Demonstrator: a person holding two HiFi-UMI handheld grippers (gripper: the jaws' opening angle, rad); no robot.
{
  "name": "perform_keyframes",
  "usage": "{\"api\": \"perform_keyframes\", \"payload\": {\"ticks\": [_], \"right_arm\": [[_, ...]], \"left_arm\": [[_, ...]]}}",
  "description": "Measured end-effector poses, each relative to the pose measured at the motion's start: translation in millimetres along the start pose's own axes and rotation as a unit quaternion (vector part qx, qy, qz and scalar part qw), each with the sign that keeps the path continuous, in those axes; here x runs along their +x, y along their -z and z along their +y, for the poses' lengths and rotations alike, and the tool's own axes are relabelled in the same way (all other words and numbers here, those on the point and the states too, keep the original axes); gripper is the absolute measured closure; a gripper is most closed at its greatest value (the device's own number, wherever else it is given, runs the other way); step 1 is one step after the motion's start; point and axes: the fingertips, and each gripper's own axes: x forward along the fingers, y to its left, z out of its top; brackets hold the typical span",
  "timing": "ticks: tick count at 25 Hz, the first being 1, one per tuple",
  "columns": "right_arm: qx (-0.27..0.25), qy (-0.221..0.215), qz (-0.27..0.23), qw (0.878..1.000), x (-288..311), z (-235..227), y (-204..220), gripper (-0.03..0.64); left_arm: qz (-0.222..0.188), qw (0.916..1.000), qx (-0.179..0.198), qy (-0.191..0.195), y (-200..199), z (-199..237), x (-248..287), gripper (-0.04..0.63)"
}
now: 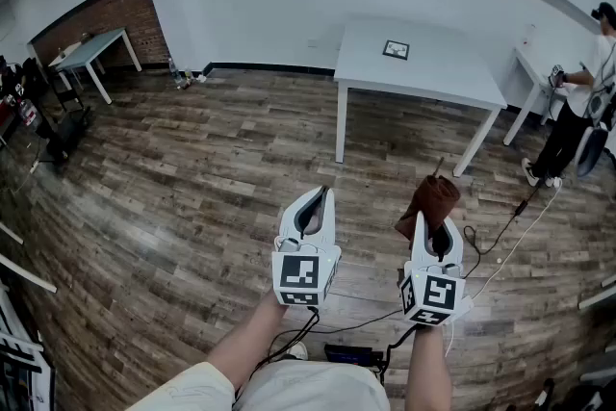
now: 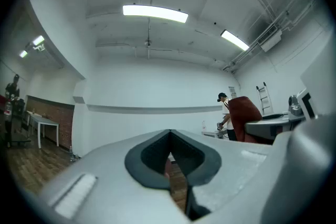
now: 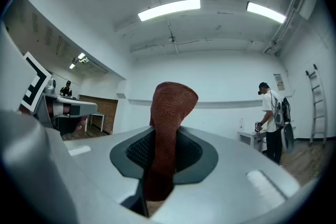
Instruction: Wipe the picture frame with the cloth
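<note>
Over the wood floor (image 1: 192, 168), right gripper (image 1: 438, 231) jaws clamping cloth (image 1: 430, 200), left gripper (image 1: 312, 209) jaws together.

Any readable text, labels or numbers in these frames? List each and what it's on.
None readable.
Left marker cube and right marker cube: black-and-white square patterns, no letters.
Wall notice: too small to read.
Picture frame on the white table: too small to read.
Cloth: no label visible.
</note>
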Motion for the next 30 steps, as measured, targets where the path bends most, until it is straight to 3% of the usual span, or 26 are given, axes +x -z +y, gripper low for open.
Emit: {"api": "perform_keyframes", "payload": {"ticks": [17, 30], "right_arm": [[-0.004, -0.004, 0.002, 1.0, -3.3, -19.9, 4.9, 0.511], [0.003, 0.005, 0.015, 1.0, -1.9, -96.3, 24.0, 0.511]], "left_arm": [[0.004, 1.0, 0.004, 0.001, 3.9, -23.5, 9.2, 0.595], [0.018, 0.9995, -0.024, 0.004, 16.3, -78.6, 52.0, 0.595]]}}
